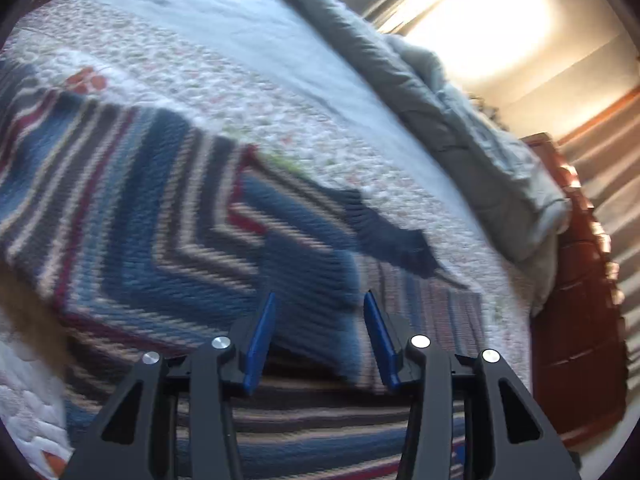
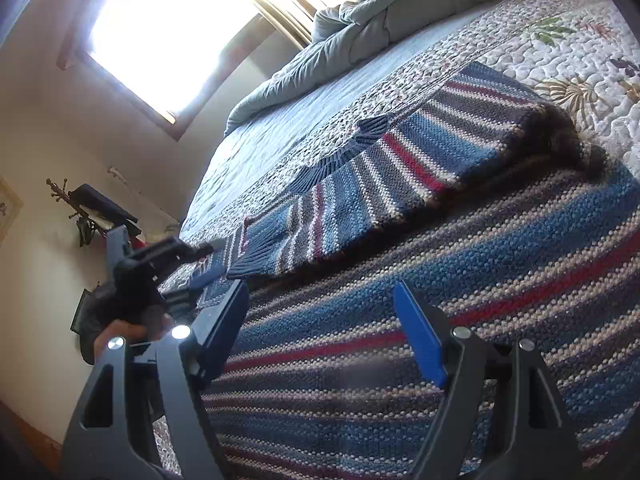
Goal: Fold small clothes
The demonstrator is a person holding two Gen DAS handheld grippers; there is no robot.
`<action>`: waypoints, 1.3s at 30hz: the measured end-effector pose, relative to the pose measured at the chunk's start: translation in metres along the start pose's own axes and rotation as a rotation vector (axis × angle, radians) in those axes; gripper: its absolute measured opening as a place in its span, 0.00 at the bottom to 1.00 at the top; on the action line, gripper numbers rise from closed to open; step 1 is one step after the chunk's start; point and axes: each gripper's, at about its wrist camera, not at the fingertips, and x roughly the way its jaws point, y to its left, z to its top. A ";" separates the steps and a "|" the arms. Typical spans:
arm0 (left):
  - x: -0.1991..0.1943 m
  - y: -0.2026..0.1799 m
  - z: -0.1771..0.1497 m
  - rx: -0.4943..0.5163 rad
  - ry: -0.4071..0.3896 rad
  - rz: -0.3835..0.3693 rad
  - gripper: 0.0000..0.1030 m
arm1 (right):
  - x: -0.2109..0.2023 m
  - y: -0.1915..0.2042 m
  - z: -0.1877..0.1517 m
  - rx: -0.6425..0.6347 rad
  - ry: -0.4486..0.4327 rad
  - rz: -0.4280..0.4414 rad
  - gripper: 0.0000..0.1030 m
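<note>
A knitted sweater [image 1: 160,200] striped in blue, grey, cream and red lies spread on the bed. One sleeve [image 2: 360,172] is folded across the body, its dark blue cuff [image 1: 392,240] resting on the quilt. My left gripper [image 1: 319,300] hovers over the sweater's edge, open, with nothing pressed between its blue pads. In the right wrist view the left gripper [image 2: 210,260] shows at the sweater's left edge, held by a hand [image 2: 120,332]. My right gripper [image 2: 320,286] stands wide open just above the sweater's body [image 2: 400,320], holding nothing.
The bed carries a floral quilt [image 2: 560,52] and a bunched grey comforter [image 2: 360,28] at its far side. A reddish wooden bed frame [image 1: 580,300] borders the mattress. A bright window [image 2: 168,32] and a coat rack [image 2: 60,196] are by the wall.
</note>
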 end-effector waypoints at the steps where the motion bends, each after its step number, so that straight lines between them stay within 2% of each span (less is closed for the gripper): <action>1: 0.000 -0.005 -0.001 0.007 -0.010 -0.022 0.47 | 0.000 0.001 -0.001 -0.004 0.000 -0.001 0.73; 4: 0.010 -0.005 -0.004 -0.019 -0.008 -0.067 0.48 | 0.001 0.002 -0.001 -0.009 0.000 -0.004 0.73; 6: 0.026 0.003 -0.009 -0.045 0.043 -0.058 0.47 | 0.001 0.001 -0.001 -0.010 0.001 -0.009 0.73; 8: 0.033 0.017 -0.014 -0.075 0.061 -0.052 0.47 | 0.002 0.002 -0.001 -0.015 0.002 -0.015 0.73; 10: 0.029 0.030 -0.017 -0.108 0.061 -0.098 0.46 | 0.004 0.002 -0.002 -0.032 0.009 -0.025 0.73; 11: 0.024 0.033 -0.018 -0.117 0.055 -0.112 0.47 | 0.006 0.003 -0.003 -0.041 0.015 -0.029 0.73; 12: 0.016 0.035 -0.020 -0.121 0.047 -0.122 0.54 | 0.008 0.004 -0.004 -0.048 0.020 -0.031 0.73; 13: 0.007 0.038 -0.023 -0.123 0.032 -0.132 0.62 | 0.010 0.005 -0.005 -0.060 0.029 -0.036 0.73; 14: -0.007 0.041 -0.031 -0.127 0.001 -0.141 0.75 | 0.013 0.007 -0.007 -0.075 0.038 -0.041 0.74; 15: -0.020 0.046 -0.038 -0.130 -0.029 -0.147 0.83 | 0.016 0.009 -0.009 -0.089 0.047 -0.044 0.75; 20: -0.071 0.089 -0.078 -0.163 -0.122 -0.148 0.90 | 0.032 0.029 -0.027 -0.197 0.084 -0.049 0.79; 22: -0.081 0.103 -0.087 -0.179 -0.140 -0.178 0.90 | 0.038 0.038 -0.035 -0.243 0.096 -0.054 0.79; 25: -0.096 0.113 -0.097 -0.171 -0.212 -0.199 0.91 | 0.042 0.058 -0.048 -0.325 0.119 -0.030 0.79; 29: -0.100 0.111 -0.093 -0.134 -0.180 -0.248 0.91 | 0.032 0.102 -0.045 -0.396 0.101 0.035 0.79; 32: -0.109 0.118 -0.090 -0.137 -0.198 -0.231 0.91 | 0.026 0.153 -0.030 -0.448 0.088 0.100 0.90; 34: -0.116 0.130 -0.090 -0.176 -0.212 -0.223 0.91 | 0.026 0.188 -0.020 -0.502 0.083 0.108 0.90; 36: -0.122 0.146 -0.087 -0.237 -0.228 -0.249 0.91 | 0.034 0.235 -0.010 -0.584 0.088 0.103 0.91; 39: -0.148 0.171 -0.082 -0.289 -0.291 -0.271 0.91 | 0.064 0.299 -0.007 -0.698 0.158 0.094 0.91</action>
